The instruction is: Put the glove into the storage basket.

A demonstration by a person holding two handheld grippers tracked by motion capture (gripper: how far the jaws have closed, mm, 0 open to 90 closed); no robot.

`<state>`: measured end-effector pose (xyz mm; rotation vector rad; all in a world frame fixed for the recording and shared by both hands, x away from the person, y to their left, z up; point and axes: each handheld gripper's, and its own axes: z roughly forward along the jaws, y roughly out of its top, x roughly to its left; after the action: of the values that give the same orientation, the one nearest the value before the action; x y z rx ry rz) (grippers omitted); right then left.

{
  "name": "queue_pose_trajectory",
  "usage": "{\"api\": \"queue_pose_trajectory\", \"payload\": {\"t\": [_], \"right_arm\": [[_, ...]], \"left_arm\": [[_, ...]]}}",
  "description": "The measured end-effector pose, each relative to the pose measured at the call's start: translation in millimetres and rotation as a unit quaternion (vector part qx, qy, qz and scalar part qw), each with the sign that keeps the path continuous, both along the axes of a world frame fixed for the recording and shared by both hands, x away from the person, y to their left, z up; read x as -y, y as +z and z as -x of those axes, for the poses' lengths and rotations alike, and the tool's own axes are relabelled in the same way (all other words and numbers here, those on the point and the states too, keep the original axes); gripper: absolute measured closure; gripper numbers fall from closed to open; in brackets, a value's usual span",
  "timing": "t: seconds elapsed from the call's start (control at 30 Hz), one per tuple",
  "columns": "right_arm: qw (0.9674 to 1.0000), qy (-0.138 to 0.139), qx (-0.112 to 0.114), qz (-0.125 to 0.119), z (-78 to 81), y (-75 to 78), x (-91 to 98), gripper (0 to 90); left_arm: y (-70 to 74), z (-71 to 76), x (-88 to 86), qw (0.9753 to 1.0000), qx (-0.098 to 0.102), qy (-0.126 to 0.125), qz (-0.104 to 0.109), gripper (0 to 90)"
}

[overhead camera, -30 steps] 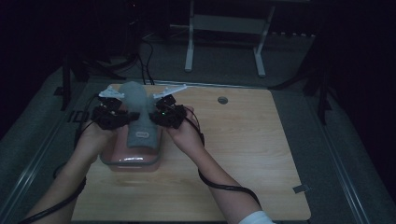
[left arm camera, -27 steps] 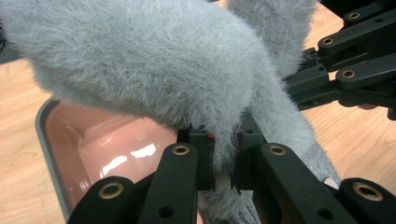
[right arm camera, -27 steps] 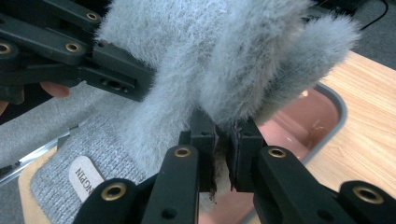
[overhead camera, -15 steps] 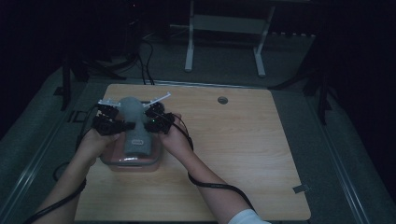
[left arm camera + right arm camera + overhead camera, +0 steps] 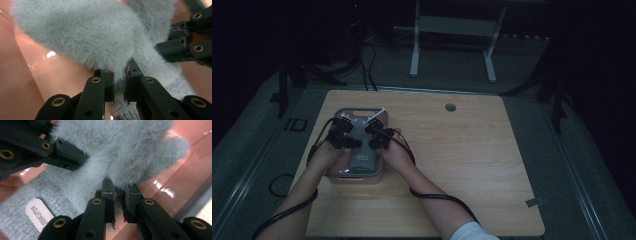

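Observation:
A grey fluffy knit garment [image 5: 362,161] lies in a clear, pink-tinted plastic bin [image 5: 362,111] at the table's left. My left gripper [image 5: 343,134] and right gripper [image 5: 378,135] are both down in the bin, side by side. In the left gripper view, the left gripper [image 5: 119,75] is shut on a fold of the grey garment [image 5: 82,32], with the right gripper [image 5: 185,45] close at the right. In the right gripper view, the right gripper [image 5: 117,190] is shut on the garment's fluffy part [image 5: 120,142]. The ribbed cuff there carries a pale label [image 5: 37,215].
The bin's pink walls [image 5: 22,75] stand close around both grippers. The wooden table [image 5: 472,160] stretches to the right, with a small round grommet [image 5: 450,107] near its far edge. Cables trail from both grippers towards the person.
Both hands have come down with the garment, from above the bin into it. The garment, which hung raised between the grippers, now rests inside the bin.

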<state>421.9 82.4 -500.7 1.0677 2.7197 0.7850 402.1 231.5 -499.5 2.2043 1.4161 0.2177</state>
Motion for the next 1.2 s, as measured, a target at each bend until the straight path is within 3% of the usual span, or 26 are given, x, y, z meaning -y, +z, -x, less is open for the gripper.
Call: {"api": "queue_pose_trajectory", "payload": {"t": [0.17, 0.33, 0.4, 0.5, 0.6, 0.77, 0.9, 1.03, 1.2], "right_arm": [[0.9999, 0.008, 0.012, 0.006, -0.6, -2.0, -2.1, 72.4], [0.9996, 0.016, 0.022, -0.011, -1.3, 6.1, 1.6, 60.1], [0.9993, 0.02, 0.024, -0.022, -1.3, 11.4, 4.3, 55.1], [0.9984, 0.027, 0.029, -0.039, -1.8, 17.0, 8.4, 48.2], [0.9976, 0.033, 0.026, -0.056, -3.3, 22.5, 13.3, 41.7], [0.9945, 0.058, 0.034, -0.081, -1.2, 35.0, 22.0, 27.6], [0.9908, 0.078, 0.028, -0.107, -0.4, 42.2, 30.9, 19.9], [0.9894, 0.099, 0.042, -0.098, 3.3, 43.6, 37.2, 15.3], [0.9879, 0.105, 0.043, -0.105, 6.3, 43.8, 49.4, 15.0]], "left_arm": [[-11.0, -3.1, 2.6, 0.9996, -0.007, -0.006, -0.025, 79.0], [-12.4, -2.7, 1.9, 0.9997, 0.006, -0.004, -0.024, 73.2], [-10.1, -1.6, -0.2, 0.9997, 0.011, 0.004, -0.021, 67.9], [-0.4, 3.2, -5.2, 0.9987, 0.042, 0.028, -0.007, 52.7], [12.2, 10.2, -11.0, 0.996, 0.072, 0.044, 0.026, 42.5], [27.2, 22.9, -17.0, 0.9922, 0.108, 0.048, 0.038, 26.0], [32.2, 32.6, -19.4, 0.9883, 0.126, 0.053, 0.068, 19.6], [33.4, 46.2, -18.1, 0.9819, 0.162, 0.049, 0.084, 16.9], [36.7, 60.1, -14.8, 0.9786, 0.184, 0.041, 0.082, 16.8]]}}
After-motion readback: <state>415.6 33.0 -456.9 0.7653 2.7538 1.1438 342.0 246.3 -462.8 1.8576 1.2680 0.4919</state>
